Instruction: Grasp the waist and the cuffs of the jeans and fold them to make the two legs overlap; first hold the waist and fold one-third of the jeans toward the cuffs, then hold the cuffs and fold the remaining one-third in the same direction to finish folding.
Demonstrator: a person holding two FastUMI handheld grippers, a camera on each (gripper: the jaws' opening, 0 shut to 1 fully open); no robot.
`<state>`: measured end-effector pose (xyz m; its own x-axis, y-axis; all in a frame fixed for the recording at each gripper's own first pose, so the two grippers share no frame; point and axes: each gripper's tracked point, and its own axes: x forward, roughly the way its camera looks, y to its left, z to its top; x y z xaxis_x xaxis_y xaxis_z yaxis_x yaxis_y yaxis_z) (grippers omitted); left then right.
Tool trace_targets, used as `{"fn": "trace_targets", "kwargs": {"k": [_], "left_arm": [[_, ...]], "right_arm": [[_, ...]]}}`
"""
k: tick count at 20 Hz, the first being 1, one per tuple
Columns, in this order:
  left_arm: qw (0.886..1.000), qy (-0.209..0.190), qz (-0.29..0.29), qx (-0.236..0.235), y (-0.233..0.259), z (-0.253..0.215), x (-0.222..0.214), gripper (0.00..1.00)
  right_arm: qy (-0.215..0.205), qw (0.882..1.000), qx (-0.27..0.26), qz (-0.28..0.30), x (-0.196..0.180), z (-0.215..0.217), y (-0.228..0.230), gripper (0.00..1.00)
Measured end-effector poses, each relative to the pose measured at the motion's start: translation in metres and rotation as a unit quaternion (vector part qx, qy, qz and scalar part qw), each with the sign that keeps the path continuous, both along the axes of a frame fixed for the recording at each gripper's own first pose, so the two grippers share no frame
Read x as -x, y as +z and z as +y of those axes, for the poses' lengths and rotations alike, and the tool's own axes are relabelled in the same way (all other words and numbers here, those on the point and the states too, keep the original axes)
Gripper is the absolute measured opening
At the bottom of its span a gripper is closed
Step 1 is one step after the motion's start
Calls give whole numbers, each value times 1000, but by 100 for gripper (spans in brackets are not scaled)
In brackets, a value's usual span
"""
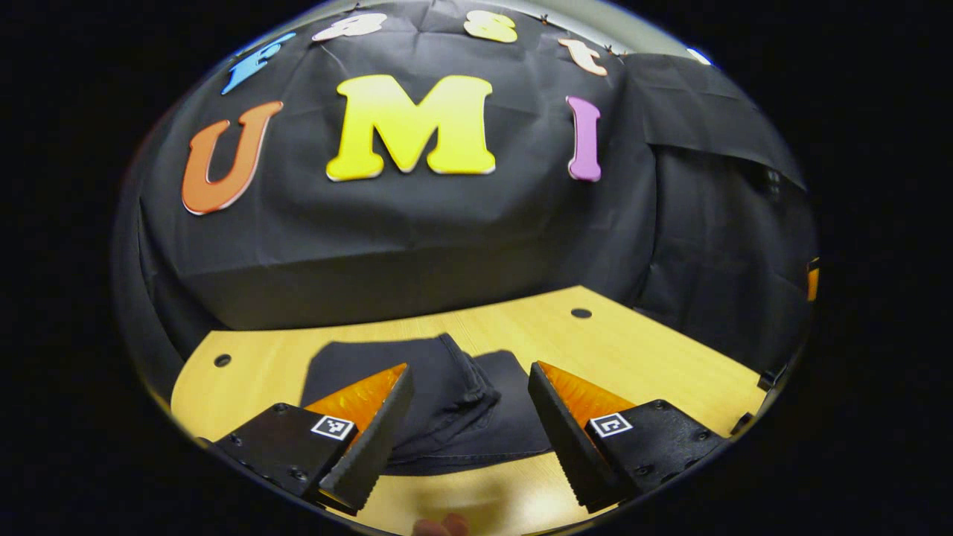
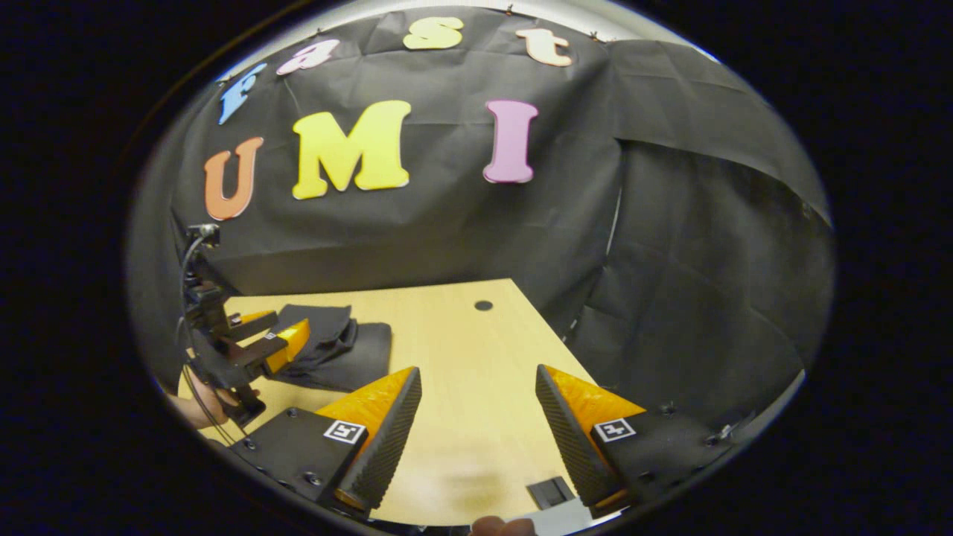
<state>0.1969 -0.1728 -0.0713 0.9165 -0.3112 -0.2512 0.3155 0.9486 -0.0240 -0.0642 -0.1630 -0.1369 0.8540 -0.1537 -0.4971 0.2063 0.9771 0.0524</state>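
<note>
Jeans (image 1: 439, 402) lie on the bench (image 1: 640, 357) as a dark, already bundled pile, straight ahead of the left gripper (image 1: 470, 424) and a little beyond its fingertips, on the near half of the bench. In the left gripper view the pile spreads across the frame from left to right, so its long axis seems to run crosswise to the fingers; a raised fold or seam stands near the middle, with a flatter layer trailing off to the right. Which end is waist and which is cuffs I cannot tell.

Both left fingers (image 1: 372, 439) stand wide apart and hold nothing; the cloth shows in the gap between them but neither finger touches it. The gripper hangs above the near edge, tilted down toward the pile.

In the right gripper view the jeans (image 2: 327, 346) sit far off to the left, with the left gripper (image 2: 264, 339) just beside them. The right gripper (image 2: 476, 432) points at bare bench (image 2: 476, 350), its fingers likewise spread wide and empty, well apart from the cloth.

By my judgement the left hand is much the nearer and needs only to go forward and down to reach the near edge, while the right must swing across to its left before it can take a share of any fold.
</note>
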Motion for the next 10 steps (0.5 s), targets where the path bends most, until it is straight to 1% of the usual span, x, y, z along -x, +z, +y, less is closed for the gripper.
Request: {"fn": "trace_targets", "kwargs": {"k": [1,2,5,6,7,8,10], "left_arm": [[1000,12,-8,14,18,12,5,99],[999,25,-18,27,40,25,12,99],[995,63,-65,51,108,62,31,99],[992,73,-79,58,127,71,39,99],[990,86,-93,61,147,83,47,99],[988,97,-105,63,160,92,55,99],[984,114,-118,72,187,108,67,100]], "right_arm": [[11,1000,0,-15,-9,10,8,92],[25,999,-3,-33,-21,24,17,95],[70,994,-3,-86,-48,67,51,92],[84,991,-2,-104,-54,81,65,95],[99,988,-3,-117,-58,92,73,92],[108,986,-5,-126,-60,102,81,92],[113,983,-10,-146,-59,113,97,92]]}}
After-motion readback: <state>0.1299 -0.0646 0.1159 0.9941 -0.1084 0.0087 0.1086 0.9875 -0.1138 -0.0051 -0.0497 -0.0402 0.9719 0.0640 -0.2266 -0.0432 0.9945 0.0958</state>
